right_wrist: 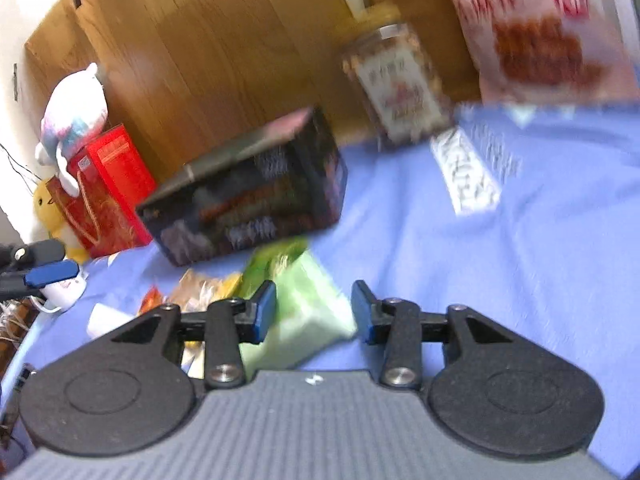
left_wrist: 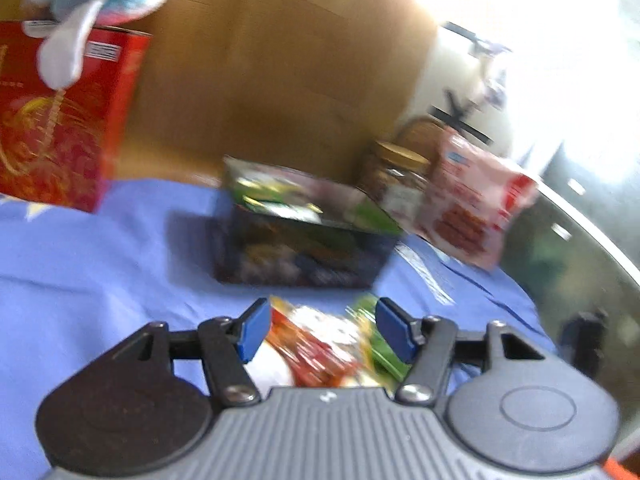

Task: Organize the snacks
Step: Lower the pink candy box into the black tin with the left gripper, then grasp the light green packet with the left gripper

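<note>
- The dark box is the largest of the task's things. It stands on the blue cloth, well ahead of both grippers, and it already holds some green and pink packets. In my judgement it is the place where the snacks go. Its walls look low, so a packet released from too high or too far could slide over the edge.
- The big pink bag and the jar with a yellow lid stand behind the box, close to each other. A wide sweep toward the box could push them over.
- The pale green packet lies between the fingers of the right gripper, whose fingers stand apart. I cannot tell if the pads touch it. It looks soft and flat, so closing on one corner only may let it slip or fold.
- The red and orange packet lies between the fingers of the left gripper, also spread apart and not clamped. A green packet lies just beside it, near the right-hand pad, so closing may catch both at once.
- Both views are blurred, so exact contact is unclear.
</note>
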Action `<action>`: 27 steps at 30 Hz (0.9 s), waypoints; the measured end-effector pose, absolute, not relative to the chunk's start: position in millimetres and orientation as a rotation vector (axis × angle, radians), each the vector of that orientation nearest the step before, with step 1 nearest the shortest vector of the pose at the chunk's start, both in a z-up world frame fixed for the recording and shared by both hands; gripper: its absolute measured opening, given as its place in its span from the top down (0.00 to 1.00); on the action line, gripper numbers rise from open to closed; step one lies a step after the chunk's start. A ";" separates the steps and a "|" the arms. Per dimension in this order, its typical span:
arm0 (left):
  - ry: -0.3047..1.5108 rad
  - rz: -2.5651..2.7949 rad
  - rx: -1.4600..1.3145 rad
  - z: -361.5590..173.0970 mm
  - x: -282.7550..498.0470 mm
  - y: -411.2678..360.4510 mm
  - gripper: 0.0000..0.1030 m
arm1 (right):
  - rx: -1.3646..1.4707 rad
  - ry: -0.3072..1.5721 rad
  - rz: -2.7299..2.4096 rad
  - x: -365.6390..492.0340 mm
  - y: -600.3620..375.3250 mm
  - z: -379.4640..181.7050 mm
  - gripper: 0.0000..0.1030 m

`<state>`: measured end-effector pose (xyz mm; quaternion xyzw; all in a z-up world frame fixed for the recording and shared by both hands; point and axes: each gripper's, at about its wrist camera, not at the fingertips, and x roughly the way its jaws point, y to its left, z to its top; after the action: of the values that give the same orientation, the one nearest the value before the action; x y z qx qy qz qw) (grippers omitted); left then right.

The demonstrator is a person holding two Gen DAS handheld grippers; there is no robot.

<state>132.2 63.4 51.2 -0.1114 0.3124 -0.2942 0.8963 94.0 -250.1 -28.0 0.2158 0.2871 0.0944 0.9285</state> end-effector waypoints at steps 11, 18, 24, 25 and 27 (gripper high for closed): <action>0.692 -0.662 -0.176 32.3 95.2 34.7 0.43 | 0.359 0.596 0.321 44.6 -202.0 -22.3 0.51; 0.731 -0.658 -0.211 23.7 86.0 41.1 0.43 | 0.384 0.601 0.309 38.2 -216.4 -27.3 0.51; 0.768 -0.640 -0.247 14.9 86.9 44.1 0.43 | 0.414 0.637 0.475 26.0 -205.0 -26.9 0.51; 0.767 -0.636 -0.251 14.6 86.8 46.1 0.43 | 0.399 0.631 0.504 22.2 -201.4 -24.9 0.51; 0.772 -0.628 -0.257 14.0 87.8 48.7 0.43 | 0.353 0.611 0.509 17.2 -198.8 -20.4 0.51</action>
<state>87.8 48.7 14.0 -0.1230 0.3690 -0.3002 0.8710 17.2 -198.8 -20.4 0.1708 0.2957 0.2465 0.9070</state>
